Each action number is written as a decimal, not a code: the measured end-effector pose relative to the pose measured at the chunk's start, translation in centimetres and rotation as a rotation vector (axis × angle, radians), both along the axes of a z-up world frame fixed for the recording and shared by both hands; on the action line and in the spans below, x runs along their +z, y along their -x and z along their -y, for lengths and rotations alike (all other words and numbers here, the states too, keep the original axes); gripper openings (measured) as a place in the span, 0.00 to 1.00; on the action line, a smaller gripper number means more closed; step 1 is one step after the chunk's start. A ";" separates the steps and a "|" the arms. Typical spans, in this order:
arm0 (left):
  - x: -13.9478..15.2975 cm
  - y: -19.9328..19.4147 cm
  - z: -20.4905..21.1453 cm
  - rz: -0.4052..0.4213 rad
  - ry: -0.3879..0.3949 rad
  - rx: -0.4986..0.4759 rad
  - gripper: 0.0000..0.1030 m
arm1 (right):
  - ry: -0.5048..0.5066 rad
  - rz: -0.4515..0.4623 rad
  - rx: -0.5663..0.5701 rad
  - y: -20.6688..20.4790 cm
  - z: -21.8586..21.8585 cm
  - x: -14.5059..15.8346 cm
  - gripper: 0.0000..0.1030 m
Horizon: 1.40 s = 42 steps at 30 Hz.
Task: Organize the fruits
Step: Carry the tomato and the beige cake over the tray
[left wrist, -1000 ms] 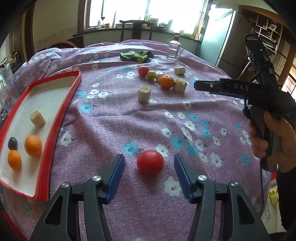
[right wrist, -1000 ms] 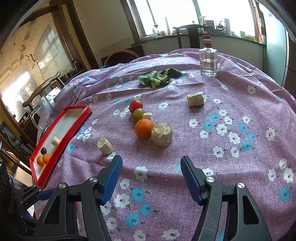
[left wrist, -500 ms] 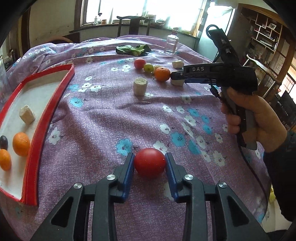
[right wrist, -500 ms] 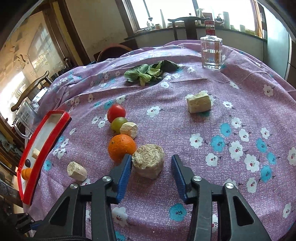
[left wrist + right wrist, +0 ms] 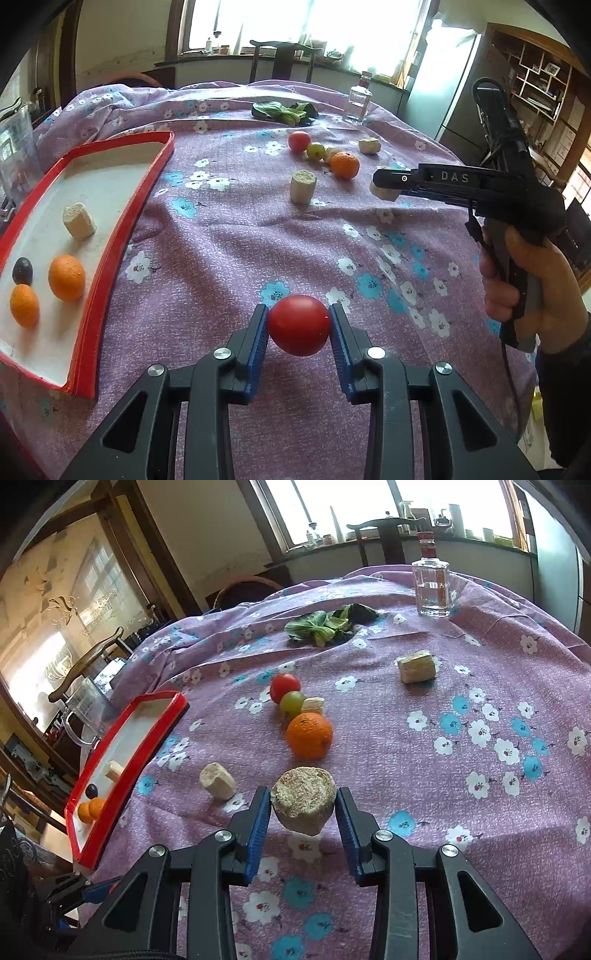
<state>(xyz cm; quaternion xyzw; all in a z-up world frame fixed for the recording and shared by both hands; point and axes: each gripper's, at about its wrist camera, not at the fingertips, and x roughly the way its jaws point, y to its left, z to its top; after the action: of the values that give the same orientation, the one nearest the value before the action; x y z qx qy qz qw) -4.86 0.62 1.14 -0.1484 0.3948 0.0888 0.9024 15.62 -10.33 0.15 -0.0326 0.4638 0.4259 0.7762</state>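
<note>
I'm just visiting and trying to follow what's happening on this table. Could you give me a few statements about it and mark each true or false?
1. The left gripper is closed on a red tomato. True.
2. The right gripper holds an orange. False: it grips a beige spongy chunk; the orange lies on the cloth beyond it.
3. The red-rimmed tray already holds two oranges, a dark plum and a beige chunk. True.
4. The glass bottle lies on its side. False: it stands upright.
5. The green leaves are in the tray. False: they lie on the tablecloth.
</note>
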 end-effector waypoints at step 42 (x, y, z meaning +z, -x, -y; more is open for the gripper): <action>3.4 13.3 -11.4 0.122 -0.003 0.333 0.31 | -0.031 0.003 0.374 14.6 -14.7 2.9 0.35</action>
<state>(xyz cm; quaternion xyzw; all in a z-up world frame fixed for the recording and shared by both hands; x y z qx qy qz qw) -18.13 12.07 4.52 -0.2154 0.3091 0.2285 0.8977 1.03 4.33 3.08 -0.1069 0.4421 0.5697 0.6846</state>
